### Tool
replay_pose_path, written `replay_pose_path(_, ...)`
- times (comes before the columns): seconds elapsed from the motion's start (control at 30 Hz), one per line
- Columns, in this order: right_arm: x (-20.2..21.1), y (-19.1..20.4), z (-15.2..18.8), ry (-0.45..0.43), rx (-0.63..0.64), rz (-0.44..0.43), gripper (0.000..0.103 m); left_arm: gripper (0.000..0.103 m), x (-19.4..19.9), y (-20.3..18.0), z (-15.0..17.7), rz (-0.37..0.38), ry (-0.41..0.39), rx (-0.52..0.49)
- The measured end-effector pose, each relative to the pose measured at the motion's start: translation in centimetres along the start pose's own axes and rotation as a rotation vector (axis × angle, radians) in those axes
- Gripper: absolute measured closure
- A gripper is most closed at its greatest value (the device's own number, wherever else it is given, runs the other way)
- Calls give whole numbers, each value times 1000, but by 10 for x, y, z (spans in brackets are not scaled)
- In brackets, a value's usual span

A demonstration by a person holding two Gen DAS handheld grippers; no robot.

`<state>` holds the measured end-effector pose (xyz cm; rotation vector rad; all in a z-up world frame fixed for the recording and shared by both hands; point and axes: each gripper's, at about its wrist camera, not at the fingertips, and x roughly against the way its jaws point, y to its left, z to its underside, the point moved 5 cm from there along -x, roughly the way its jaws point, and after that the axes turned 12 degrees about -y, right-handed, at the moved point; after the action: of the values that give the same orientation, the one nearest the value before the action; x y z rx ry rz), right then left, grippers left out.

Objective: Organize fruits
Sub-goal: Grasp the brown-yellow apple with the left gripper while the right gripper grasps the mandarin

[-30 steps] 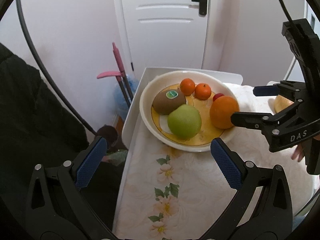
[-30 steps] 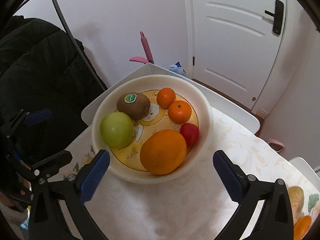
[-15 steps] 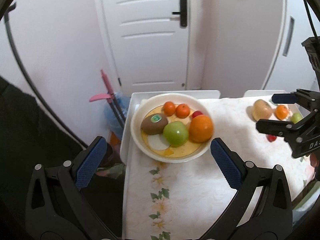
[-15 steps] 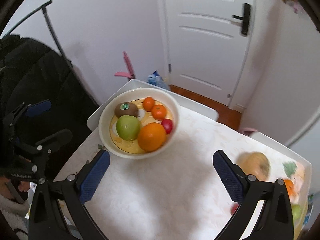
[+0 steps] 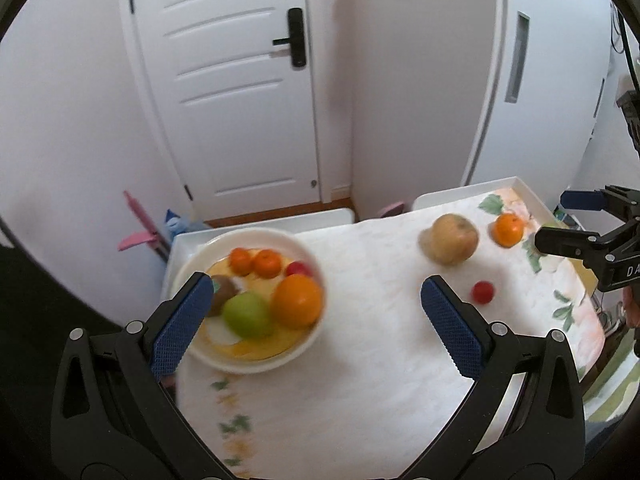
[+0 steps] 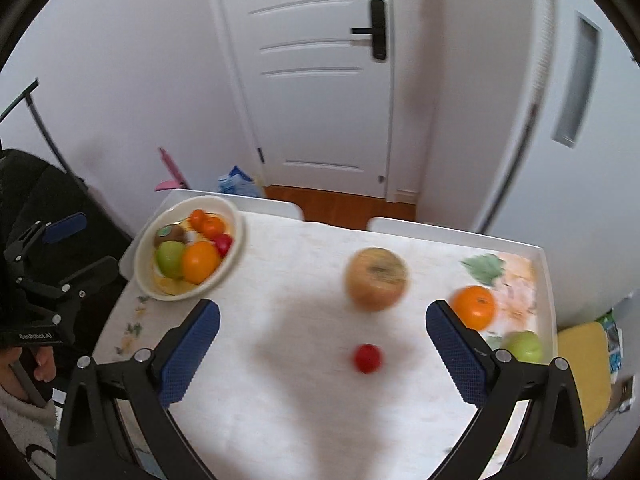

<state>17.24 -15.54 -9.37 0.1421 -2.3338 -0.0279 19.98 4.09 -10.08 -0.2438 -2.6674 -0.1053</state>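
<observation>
Both tools spread wide, nothing held. Left tool fills the bottom of the left wrist view, over the surface. Right tool likewise in the right wrist view. Bowl sits centre-left of the right wrist frame w/ a kiwi, green apple, big orange, two small oranges and a red fruit inside. Loose on the cloth: brownish pear at centre, small red fruit below it, mandarin and a 2nd green apple at right. Bowl and pear are blurred.
</observation>
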Motion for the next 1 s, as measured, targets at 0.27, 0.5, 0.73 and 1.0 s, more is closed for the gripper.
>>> replay_pose_path(0.27,3,-79,10,13,4,28,0,0,-33,-65,-6,23,22,6)
replay_pose_path(0.5,-18,-132,27,58,13,-2,0,0,-79,-118,0,42,51,5)
replay_pose_path(0.73,-45,-164,46,89,40,-44,0,0,-123,-152,8,44,73,-17)
replay_pose_path(1.0,-76,-176,63,110,75,-101,6,0,-167,-170,29,40,123,-41)
